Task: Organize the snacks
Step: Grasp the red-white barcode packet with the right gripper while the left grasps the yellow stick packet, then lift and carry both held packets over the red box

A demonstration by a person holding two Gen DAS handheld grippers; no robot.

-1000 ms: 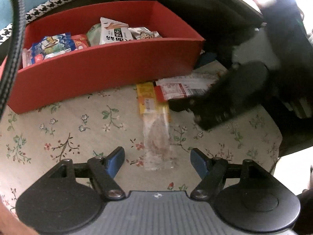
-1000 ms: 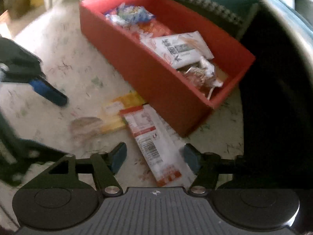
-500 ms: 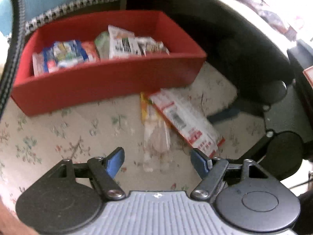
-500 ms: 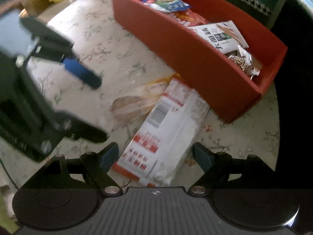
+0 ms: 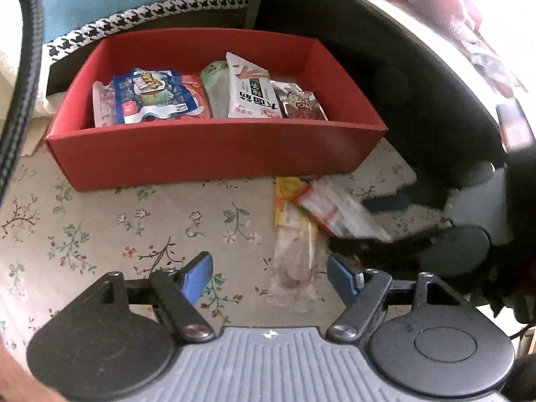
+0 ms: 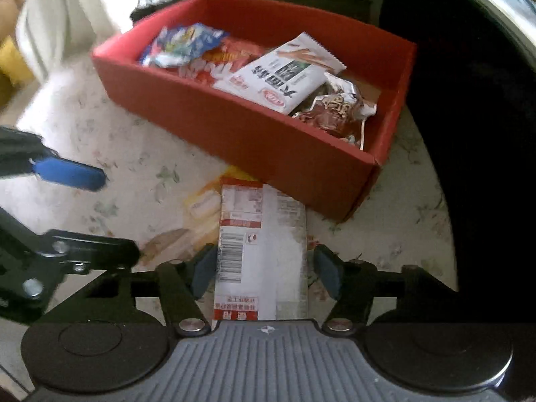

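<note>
Right gripper (image 6: 264, 269) sits spread wide around the white-and-red snack packet (image 6: 261, 251) lying on the floral tablecloth (image 5: 100, 231) just before the red box (image 5: 214, 154), left gripper (image 5: 269, 276) likewise apart, empty, over the clear-wrapped snack (image 5: 294, 254).

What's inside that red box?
The red box holds snack packets: a blue bag, a white packet, a brown wrapper. A green and a red packet are partly covered.
</note>
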